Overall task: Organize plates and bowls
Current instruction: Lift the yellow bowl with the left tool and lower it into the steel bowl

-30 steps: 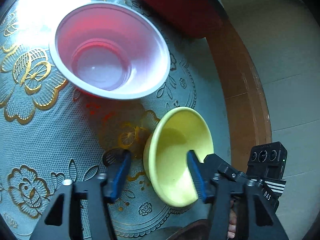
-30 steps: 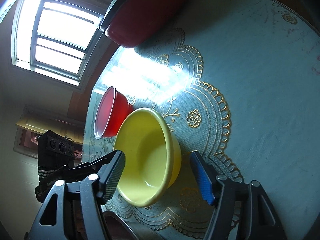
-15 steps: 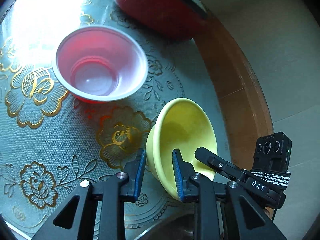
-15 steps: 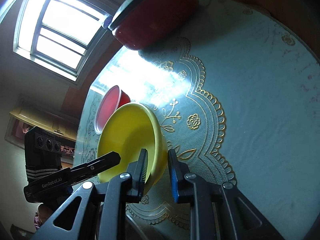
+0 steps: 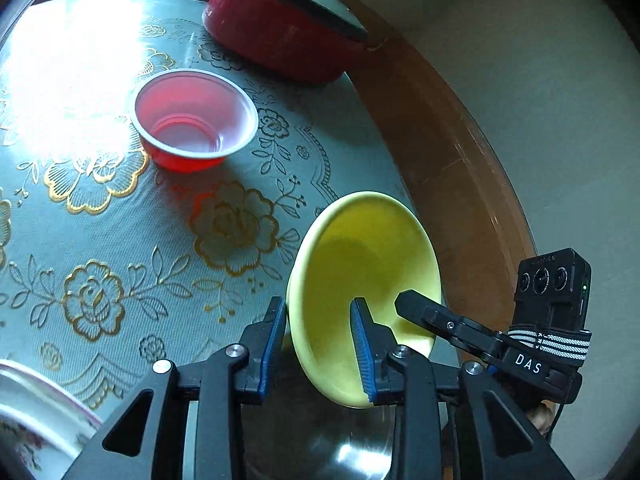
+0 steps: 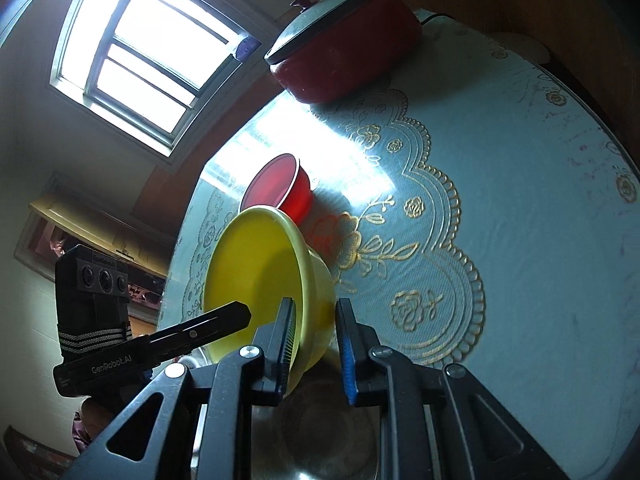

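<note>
Yellow bowl (image 5: 360, 264) is tilted and appears lifted off the table (image 5: 120, 240), held at its near rim from two sides at once. Going left to right in the left wrist view: a white patterned plate (image 5: 36, 412) shows at the near left corner; far left of centre sits the red bowl (image 5: 192, 120), upright, empty, well apart from the held bowl; a red lidded pot (image 5: 288, 40) stands at the far edge.

Left gripper (image 5: 320, 344) is clamped on the bowl's left rim, one pad outside the wall, one inside. Right gripper (image 6: 316, 344) pinches the opposite rim wall in the same way, seen best in the right wrist view; its finger also reaches into the bowl from the right in the left wrist view. Directly beneath the bowl, near edge, lies a shiny metal vessel (image 5: 320, 448); only part of it shows, so bowl or basin cannot be settled.

Step in hand, judged: carrying the yellow bowl to a stacking spot, probably that metal vessel below, though the red bowl is also a candidate. Next move calls for levelling the bowl, centring it over the receiver, lowering until seated, then parting both sets of fingers together. Risk: uneven release would tip the bowl.
</note>
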